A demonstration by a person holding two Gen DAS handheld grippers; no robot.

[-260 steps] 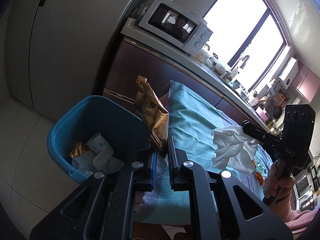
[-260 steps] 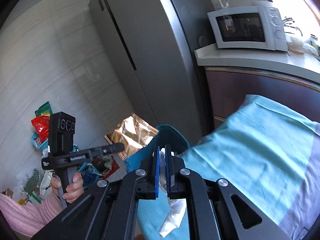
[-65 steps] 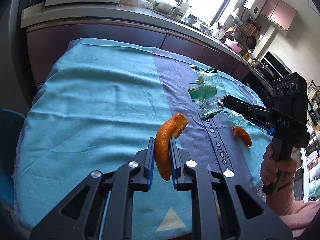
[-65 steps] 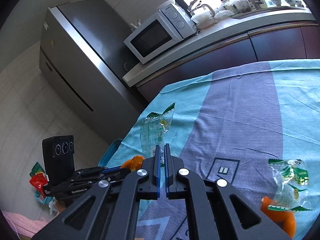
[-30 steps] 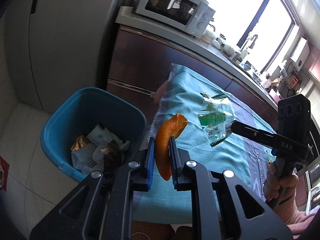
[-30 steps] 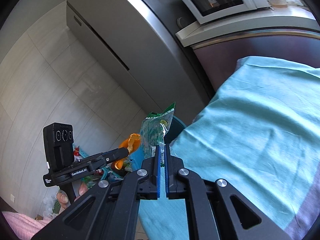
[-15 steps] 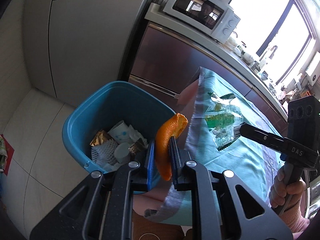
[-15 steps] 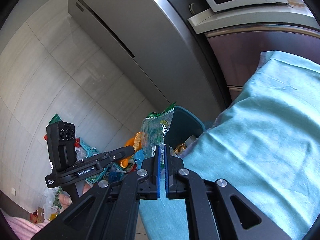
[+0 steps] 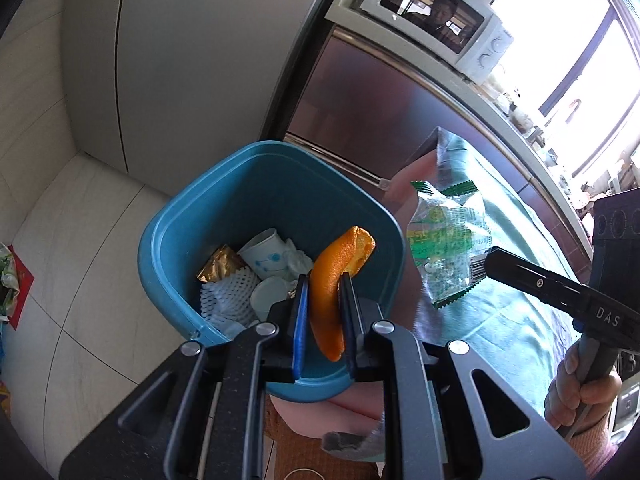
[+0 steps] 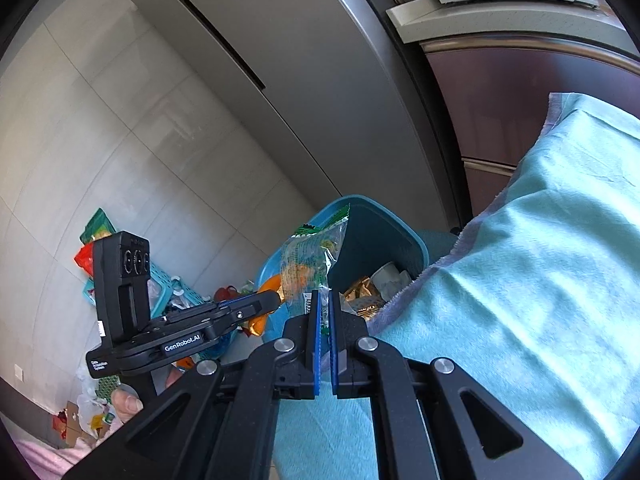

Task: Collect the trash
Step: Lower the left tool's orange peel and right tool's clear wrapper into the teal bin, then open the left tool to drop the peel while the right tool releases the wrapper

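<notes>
Left hand-held gripper [image 9: 323,304] clamped on orange peel [image 9: 334,280], peel sits over the open blue trash bin [image 9: 224,184]. Right hand-held gripper [image 10: 324,320] pinched tight on green-printed clear wrapper [image 10: 312,256], wrapper up above bin rim, next to teal-clothed tabletop [image 10: 520,280]. Bin holds paper cup [image 9: 264,254], foam net, gold foil. Beyond: fridge, microwave.

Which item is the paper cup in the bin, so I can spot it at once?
Find the blue bin on the floor beside the table. Inside lies a white paper cup on its side, between gold foil and crumpled tissue; only it bears a blue line drawing.
</notes>
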